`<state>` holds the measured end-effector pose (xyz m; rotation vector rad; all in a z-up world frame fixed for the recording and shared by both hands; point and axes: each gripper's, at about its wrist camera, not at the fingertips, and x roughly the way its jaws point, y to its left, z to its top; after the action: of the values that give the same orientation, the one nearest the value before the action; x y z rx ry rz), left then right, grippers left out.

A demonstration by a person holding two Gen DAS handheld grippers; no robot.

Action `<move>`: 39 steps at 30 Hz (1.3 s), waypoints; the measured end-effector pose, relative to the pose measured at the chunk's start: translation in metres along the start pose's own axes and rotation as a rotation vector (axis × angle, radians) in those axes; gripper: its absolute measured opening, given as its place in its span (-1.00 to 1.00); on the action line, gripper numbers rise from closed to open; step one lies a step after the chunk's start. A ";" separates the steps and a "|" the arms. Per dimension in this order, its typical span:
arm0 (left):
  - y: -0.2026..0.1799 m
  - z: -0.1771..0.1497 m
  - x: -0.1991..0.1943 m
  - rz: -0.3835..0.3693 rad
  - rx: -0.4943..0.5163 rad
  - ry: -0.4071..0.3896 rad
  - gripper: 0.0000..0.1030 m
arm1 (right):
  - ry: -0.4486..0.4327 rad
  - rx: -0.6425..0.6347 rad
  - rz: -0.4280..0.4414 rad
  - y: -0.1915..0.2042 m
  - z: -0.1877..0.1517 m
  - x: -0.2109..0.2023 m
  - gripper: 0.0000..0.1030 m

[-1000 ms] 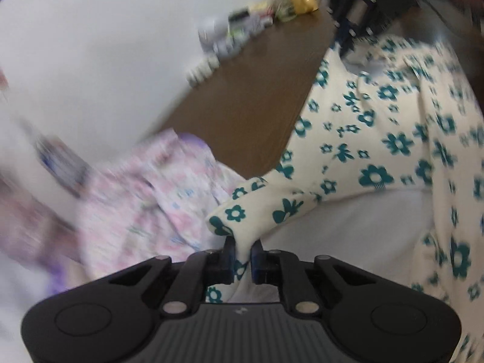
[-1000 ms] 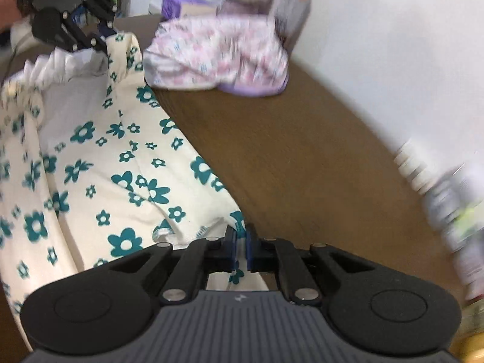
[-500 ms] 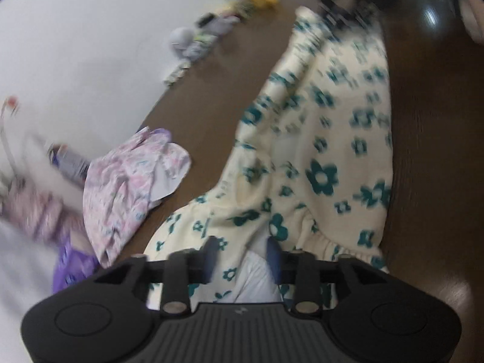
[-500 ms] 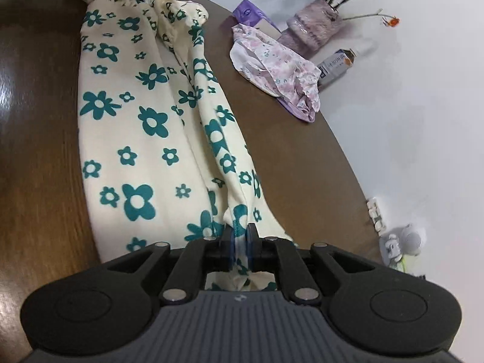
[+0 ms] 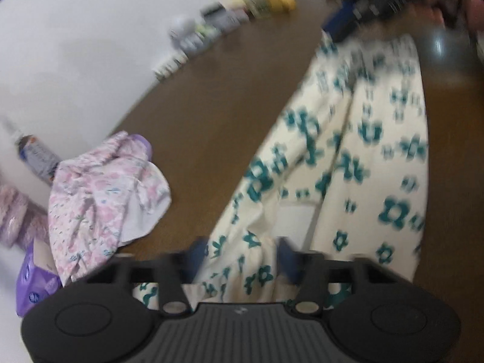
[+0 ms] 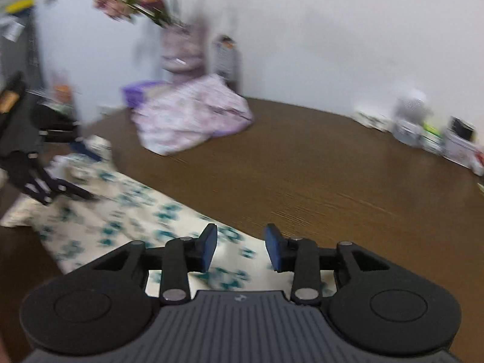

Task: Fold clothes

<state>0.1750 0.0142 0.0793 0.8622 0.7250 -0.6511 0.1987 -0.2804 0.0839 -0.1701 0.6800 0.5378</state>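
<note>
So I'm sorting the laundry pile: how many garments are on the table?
2. The cream garment with teal flowers lies flat near the grippers; the pink floral garment sits crumpled by the wall. More may be out of view.

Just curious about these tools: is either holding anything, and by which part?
Nothing is held. The right gripper has just been opening above the floral garment; the left gripper stands open astride its end.

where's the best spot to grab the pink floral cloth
Probably pinch the loose white corner of the pink floral garment, coming in low from the open table side: it sticks out free there, while the vase and carton crowd the wall side.
</note>
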 end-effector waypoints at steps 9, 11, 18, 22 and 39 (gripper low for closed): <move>-0.080 -0.009 -0.028 0.158 0.487 -0.002 -0.76 | 0.060 0.117 -0.123 -0.019 -0.039 0.020 -0.32; -0.085 -0.016 -0.024 0.157 0.505 0.013 -0.73 | 0.046 0.125 -0.128 -0.018 -0.046 0.019 -0.32; -0.043 -0.016 -0.054 0.133 0.210 -0.099 0.12 | -0.048 0.207 -0.196 -0.028 -0.044 -0.015 -0.28; -0.013 -0.009 -0.070 0.035 -0.078 -0.253 0.18 | -0.042 0.422 -0.176 -0.062 -0.043 -0.012 -0.27; -0.015 -0.029 -0.008 -0.022 -0.385 -0.165 -0.14 | -0.125 0.275 -0.189 -0.029 -0.041 -0.014 -0.58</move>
<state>0.1505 0.0327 0.0665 0.4416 0.6820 -0.5704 0.1822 -0.3241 0.0610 0.0566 0.6016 0.2674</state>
